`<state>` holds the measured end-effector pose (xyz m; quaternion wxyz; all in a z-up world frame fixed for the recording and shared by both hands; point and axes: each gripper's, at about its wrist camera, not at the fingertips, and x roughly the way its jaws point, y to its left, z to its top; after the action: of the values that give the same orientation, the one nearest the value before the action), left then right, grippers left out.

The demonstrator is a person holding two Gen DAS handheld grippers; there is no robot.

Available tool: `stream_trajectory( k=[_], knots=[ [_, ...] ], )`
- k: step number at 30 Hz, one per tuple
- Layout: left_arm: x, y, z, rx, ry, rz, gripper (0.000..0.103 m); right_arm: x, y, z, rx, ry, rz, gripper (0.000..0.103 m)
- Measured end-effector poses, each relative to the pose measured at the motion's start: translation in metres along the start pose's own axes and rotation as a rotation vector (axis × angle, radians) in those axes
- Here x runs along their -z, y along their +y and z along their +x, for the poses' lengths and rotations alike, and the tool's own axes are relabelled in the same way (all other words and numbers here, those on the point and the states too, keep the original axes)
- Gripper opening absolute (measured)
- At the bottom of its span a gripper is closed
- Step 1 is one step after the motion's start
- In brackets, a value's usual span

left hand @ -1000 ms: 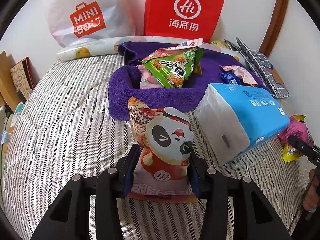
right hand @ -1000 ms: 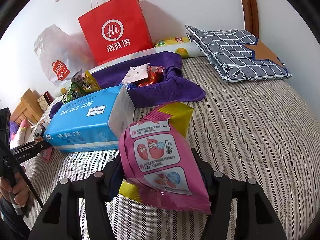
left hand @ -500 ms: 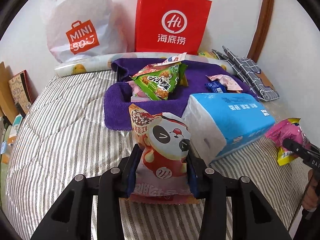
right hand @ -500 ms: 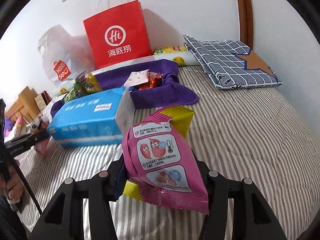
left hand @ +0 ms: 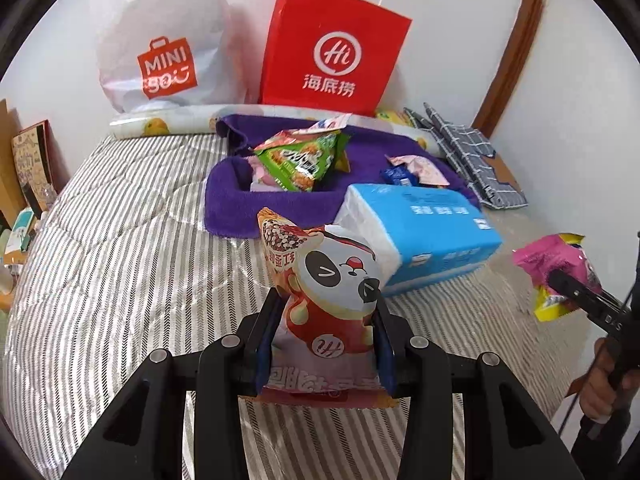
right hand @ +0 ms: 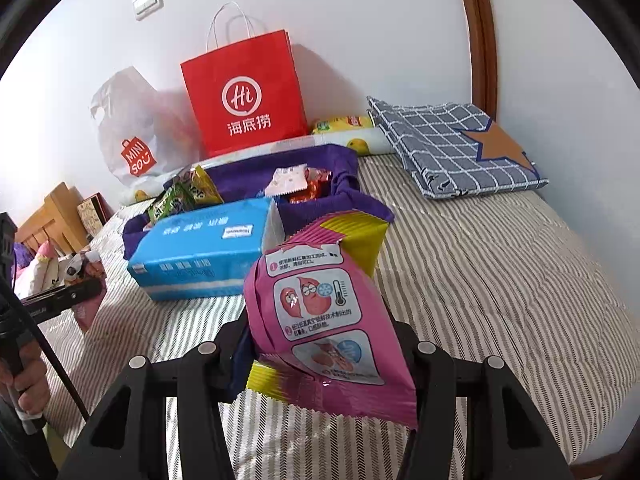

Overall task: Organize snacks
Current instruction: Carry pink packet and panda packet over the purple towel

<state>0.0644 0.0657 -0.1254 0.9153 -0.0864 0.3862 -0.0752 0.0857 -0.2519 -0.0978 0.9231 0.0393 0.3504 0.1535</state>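
Panda snack bag (left hand: pixel 328 300) between left jaws; light switch (right hand: pixel 148 2) only behind right jaws' pink packet (right hand: pixel 324 320).

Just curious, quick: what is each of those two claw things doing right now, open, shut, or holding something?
Left gripper: shut on the panda snack bag.
Right gripper: shut on the pink snack bag.

Striped bed (left hand: pixel 120 240) with snacks and bags on it

A purple towel (left hand: pixel 240 208) lies mid-bed with a blue tissue pack (left hand: pixel 432 236) touching its near edge. Along the wall stand a white bag (left hand: pixel 160 48) and a red bag (left hand: pixel 332 48), with a fruit-print roll (left hand: pixel 168 126) below them. A checked cloth (right hand: pixel 452 144) lies at the far right corner.
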Motion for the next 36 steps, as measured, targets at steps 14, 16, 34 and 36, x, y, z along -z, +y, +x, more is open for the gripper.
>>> stream_trajectory(
  k=[14,16,34,36],
  knots=[
    [-0.013,-0.034,-0.019,0.035,-0.033,0.051,0.041,-0.027,0.020,-0.004,-0.024,-0.021,-0.010,0.051],
    [-0.014,-0.037,-0.019,0.046,-0.028,0.050,0.042,-0.028,0.022,-0.004,-0.025,-0.024,-0.017,0.051],
    [-0.034,-0.057,-0.014,0.066,-0.031,0.067,0.042,-0.049,0.026,0.007,-0.043,-0.031,-0.032,0.051],
    [-0.038,-0.058,-0.014,0.063,-0.030,0.068,0.042,-0.054,0.026,0.008,-0.044,-0.032,-0.034,0.051]
  ],
)
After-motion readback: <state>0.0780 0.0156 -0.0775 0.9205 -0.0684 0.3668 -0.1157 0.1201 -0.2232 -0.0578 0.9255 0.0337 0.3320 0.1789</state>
